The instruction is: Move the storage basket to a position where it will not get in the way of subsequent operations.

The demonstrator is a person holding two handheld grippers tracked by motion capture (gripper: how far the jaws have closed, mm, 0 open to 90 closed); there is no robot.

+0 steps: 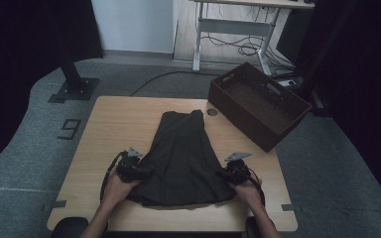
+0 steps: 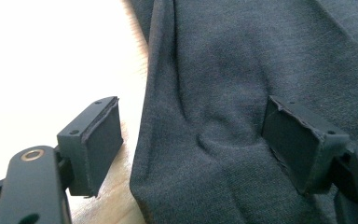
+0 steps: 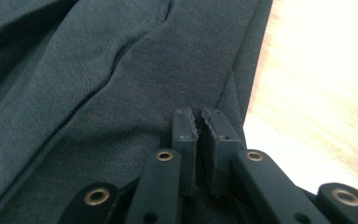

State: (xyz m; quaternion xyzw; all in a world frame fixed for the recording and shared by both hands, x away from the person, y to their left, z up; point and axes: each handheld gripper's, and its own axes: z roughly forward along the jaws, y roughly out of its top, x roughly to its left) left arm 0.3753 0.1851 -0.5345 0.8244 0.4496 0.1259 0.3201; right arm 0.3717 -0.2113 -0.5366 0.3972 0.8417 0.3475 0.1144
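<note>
Dark skirt point(image 1: 183, 158) flat near table's point(image 1: 109, 119) front edge, hem toward person. Right claw point(image 3: 200, 122) pressed together at hem's right side; whether fabric is pinched, cannot tell. Left claw point(image 2: 191, 144) spread, straddling left edge. Risk: uneven lift skews skirt. Forearms low, converging. Crate point(image 1: 258, 101) at far right corner.

The high view is dim and soft, its left and right margins falling into near-black, with the brightest patch on the pale wall point(image 1: 131, 25) at the top. In the left gripper view the table point(image 2: 51, 56) is overexposed to plain white, while the dark garment point(image 2: 242, 70) keeps a sharp weave. In the right gripper view the wood grain at the right is blurred and glaring.
</note>
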